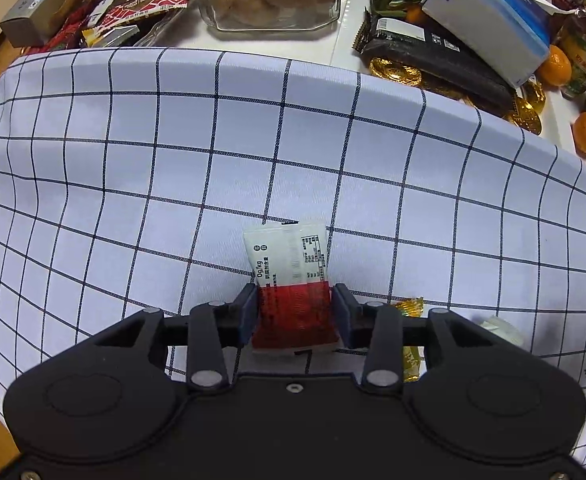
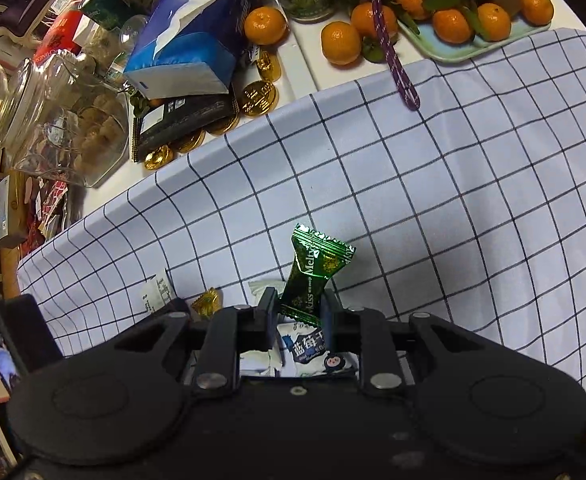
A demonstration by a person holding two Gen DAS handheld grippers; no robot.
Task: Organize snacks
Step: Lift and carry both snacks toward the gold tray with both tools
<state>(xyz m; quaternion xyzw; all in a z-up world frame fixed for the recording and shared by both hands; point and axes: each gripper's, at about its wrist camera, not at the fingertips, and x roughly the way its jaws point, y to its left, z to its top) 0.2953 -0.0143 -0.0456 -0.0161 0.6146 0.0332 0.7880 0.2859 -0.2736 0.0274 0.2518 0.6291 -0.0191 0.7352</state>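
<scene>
Right tool (image 2: 296,311) pinching green candy (image 2: 313,276), cloth (image 2: 453,184) open ahead

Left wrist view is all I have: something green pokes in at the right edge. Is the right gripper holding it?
Observer: Likely. The right gripper is shut on a green candy, held above the checked cloth.
Operator: What lies under it?
Observer: A white and blue packet, directly below the jaws.
Operator: Anything farther out on that side?
Observer: A purple cord hangs over the cloth's far edge, in front of a tray of mandarins.
</scene>
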